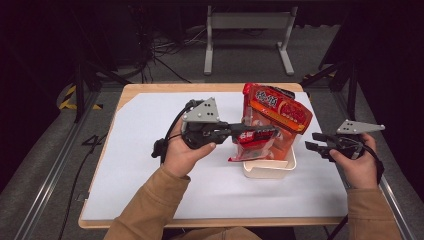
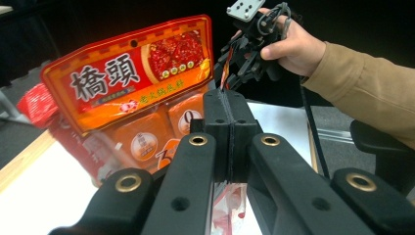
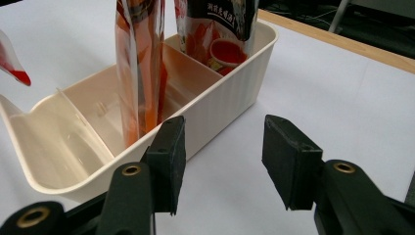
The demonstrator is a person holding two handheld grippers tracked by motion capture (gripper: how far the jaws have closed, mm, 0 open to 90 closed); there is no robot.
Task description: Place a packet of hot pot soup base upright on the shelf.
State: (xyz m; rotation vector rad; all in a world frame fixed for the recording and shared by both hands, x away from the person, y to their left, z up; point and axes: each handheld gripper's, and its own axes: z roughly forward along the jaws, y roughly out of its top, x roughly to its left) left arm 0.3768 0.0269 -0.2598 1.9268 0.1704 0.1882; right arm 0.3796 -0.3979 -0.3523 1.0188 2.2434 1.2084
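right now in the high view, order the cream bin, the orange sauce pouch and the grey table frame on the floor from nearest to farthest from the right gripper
1. cream bin, just left of the right gripper
2. orange sauce pouch, standing in the bin, up and left
3. grey table frame, on the floor beyond the table's far edge

tongs (image 3: pixel 222 161) agape | cream bin (image 3: pixel 222 100) just ahead | orange pouch (image 3: pixel 139 63) upright inside
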